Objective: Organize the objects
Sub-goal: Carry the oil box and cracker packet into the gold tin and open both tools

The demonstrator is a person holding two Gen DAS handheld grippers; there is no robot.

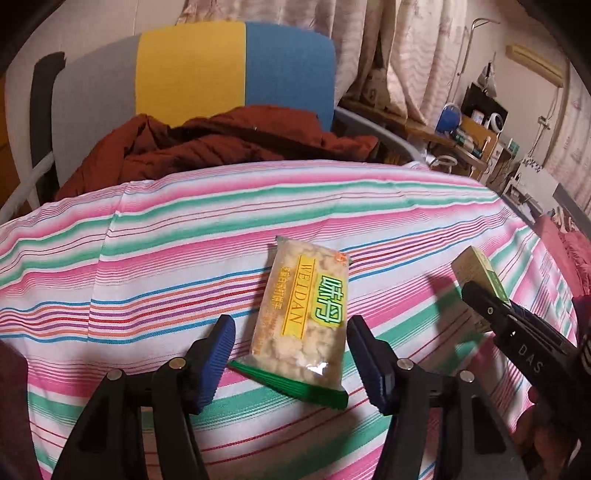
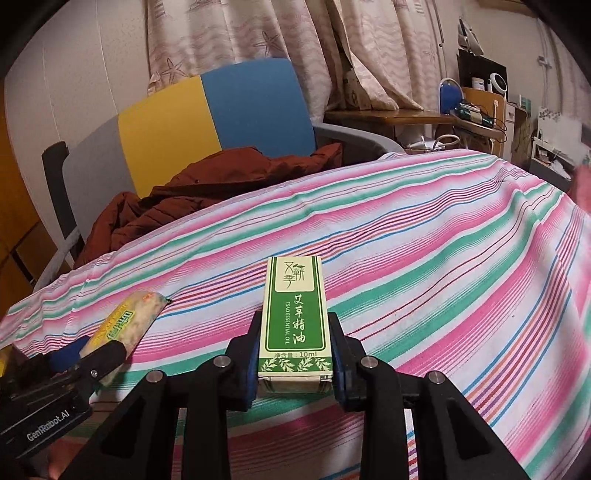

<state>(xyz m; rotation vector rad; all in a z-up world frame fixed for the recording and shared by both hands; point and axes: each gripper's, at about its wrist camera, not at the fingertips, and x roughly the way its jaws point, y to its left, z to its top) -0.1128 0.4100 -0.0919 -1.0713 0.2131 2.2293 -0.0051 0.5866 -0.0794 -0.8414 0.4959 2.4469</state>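
A clear snack packet (image 1: 303,317) with yellow and green print lies on the striped cloth (image 1: 147,258). My left gripper (image 1: 291,358) is open, one blue pad on each side of the packet's near end, not touching it. My right gripper (image 2: 295,354) is shut on a green and cream essential oil box (image 2: 293,314), held just above the cloth. The box (image 1: 480,273) and right gripper also show at the right of the left wrist view. The packet (image 2: 125,325) and left gripper show at the lower left of the right wrist view.
A chair with a grey, yellow and blue back (image 1: 192,70) stands behind the cloth, with a rust-red jacket (image 1: 221,136) on its seat. Curtains (image 2: 295,33) hang behind. A cluttered wooden desk (image 2: 461,118) is at the far right.
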